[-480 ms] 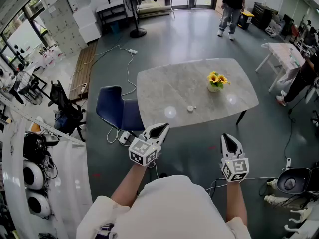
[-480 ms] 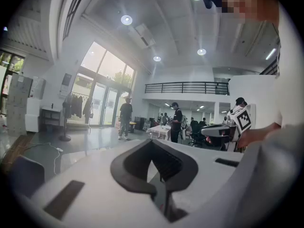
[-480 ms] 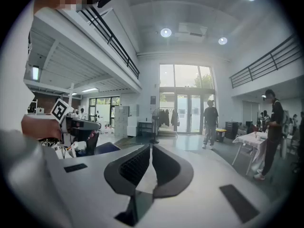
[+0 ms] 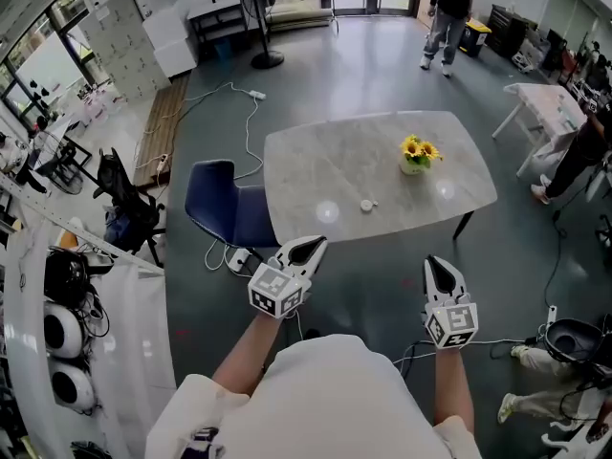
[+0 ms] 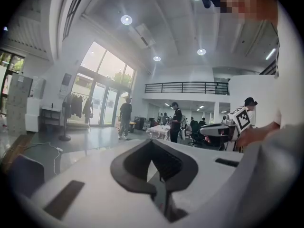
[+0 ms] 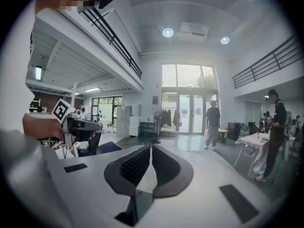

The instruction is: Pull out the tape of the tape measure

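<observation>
Tools, two, both on the near side of the worktop [image 4: 382,175], over the floor and clear of its edge. Left tool [image 4: 306,250] sits off the worktop's near-left corner, and the left gripper view shows its jaws clenched tip to tip with nothing held [image 5: 152,145]. Right tool [image 4: 438,272] sits off the near-right part of the edge, and the right gripper view shows its jaws likewise pressed together and empty [image 6: 151,148]. Each tool carries one marker cube. There is one worktop, grey and stone-patterned. On it lies one small pale round item, taken to be the tape measure [image 4: 365,207], near the middle and towards the near edge, well apart from both tools. It is too small to make out a case or any tape. One pot of yellow flowers [image 4: 415,154] stands on the worktop, right of the tape measure and further back. One blue chair [image 4: 222,208] is tucked at the worktop's left end. One pedestal fan [image 4: 260,27] stands well beyond the worktop's far-left side. One standing person [image 4: 449,12], beyond the far edge, is cut off at the top of the head view. A second person [image 4: 583,151], right of the worktop, is cut by the frame edge. In both gripper views the tool's own pale body blocks the lower half, so the worktop cannot be made out there.
</observation>
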Available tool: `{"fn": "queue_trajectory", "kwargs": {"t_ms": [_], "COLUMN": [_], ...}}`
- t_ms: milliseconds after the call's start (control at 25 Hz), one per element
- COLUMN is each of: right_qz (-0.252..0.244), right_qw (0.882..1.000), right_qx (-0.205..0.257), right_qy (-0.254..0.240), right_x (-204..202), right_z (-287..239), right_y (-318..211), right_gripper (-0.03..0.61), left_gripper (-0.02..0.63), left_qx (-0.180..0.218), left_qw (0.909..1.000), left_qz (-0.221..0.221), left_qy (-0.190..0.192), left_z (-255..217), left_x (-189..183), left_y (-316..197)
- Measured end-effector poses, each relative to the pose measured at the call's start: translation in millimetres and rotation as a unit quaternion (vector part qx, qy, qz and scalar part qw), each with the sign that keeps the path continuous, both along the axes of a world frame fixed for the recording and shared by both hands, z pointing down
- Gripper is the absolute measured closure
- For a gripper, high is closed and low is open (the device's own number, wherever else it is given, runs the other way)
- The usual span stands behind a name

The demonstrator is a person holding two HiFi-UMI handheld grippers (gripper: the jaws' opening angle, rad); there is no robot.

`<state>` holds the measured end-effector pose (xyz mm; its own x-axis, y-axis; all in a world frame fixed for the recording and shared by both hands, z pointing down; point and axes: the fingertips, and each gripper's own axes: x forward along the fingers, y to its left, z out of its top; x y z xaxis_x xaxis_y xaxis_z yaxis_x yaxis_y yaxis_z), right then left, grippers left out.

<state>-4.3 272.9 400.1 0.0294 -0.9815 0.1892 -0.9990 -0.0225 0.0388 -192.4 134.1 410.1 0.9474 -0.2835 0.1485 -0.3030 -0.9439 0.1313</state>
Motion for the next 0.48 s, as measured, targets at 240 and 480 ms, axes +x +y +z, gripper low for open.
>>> {"fn": "queue_trajectory", "kwargs": {"t_ms": [240, 480], "right_qz": [-0.004, 0.005], "right_qw": [1.0, 1.0], "right_qx": [-0.007, -0.009], "right_qy": [-0.01, -0.02], "right_x": [0.3, 3.3], "right_z": [4.4, 7.8], "right_y": [1.6, 5.6], "right_gripper": [0.538, 0.538], "left_gripper": [0.606, 0.606], "left_qx": [-0.003, -0.002], "left_qw": [1.0, 1.0], "left_qz": [-0.005, -0.007], "left_qy": [-0.003, -0.005], "left_z": [3.5, 4.6], "left_x": [0.1, -2.1], "left_y": [2.1, 5.2]}}
